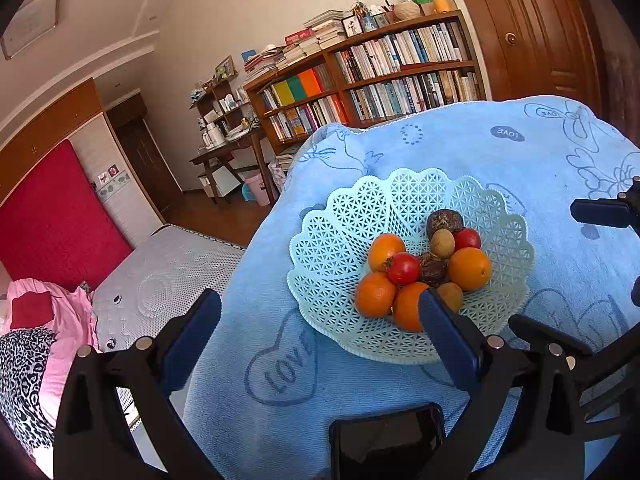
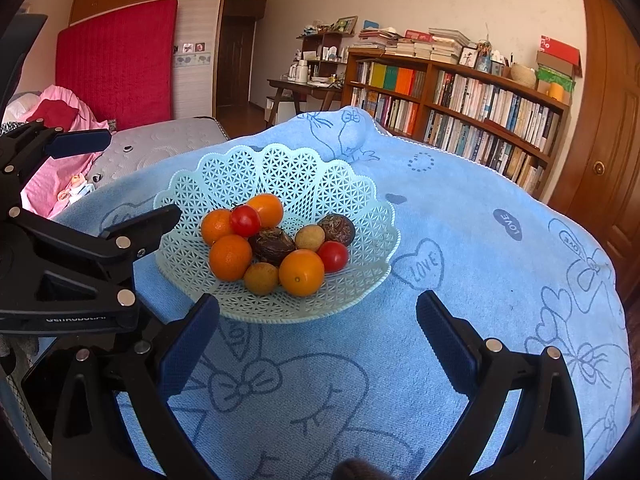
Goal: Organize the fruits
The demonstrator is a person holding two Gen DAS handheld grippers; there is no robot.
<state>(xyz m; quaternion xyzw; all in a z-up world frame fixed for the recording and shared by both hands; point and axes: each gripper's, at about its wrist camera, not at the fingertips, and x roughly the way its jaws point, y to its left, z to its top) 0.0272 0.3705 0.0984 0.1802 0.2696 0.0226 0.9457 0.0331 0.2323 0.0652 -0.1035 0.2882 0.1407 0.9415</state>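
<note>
A pale green lattice basket (image 1: 344,248) (image 2: 216,184) sits on a blue towel (image 1: 460,148) (image 2: 460,220). In it lie several oranges (image 1: 469,268) (image 2: 301,272), two red tomatoes (image 1: 403,268) (image 2: 245,221), dark brown fruits (image 2: 272,245) and small tan fruits (image 1: 442,243) (image 2: 309,237). My left gripper (image 1: 320,312) is open at the basket's near left rim; its right finger covers part of an orange. My right gripper (image 2: 318,316) is open just in front of the basket, holding nothing. The left gripper (image 2: 132,184) also shows at the left of the right wrist view.
A black phone (image 1: 386,440) lies on the towel's near edge. Beyond the towel are a bed with pink bedding (image 1: 68,320), a tall bookshelf (image 2: 460,112), a wooden desk (image 2: 304,88) and a brown door (image 2: 608,120).
</note>
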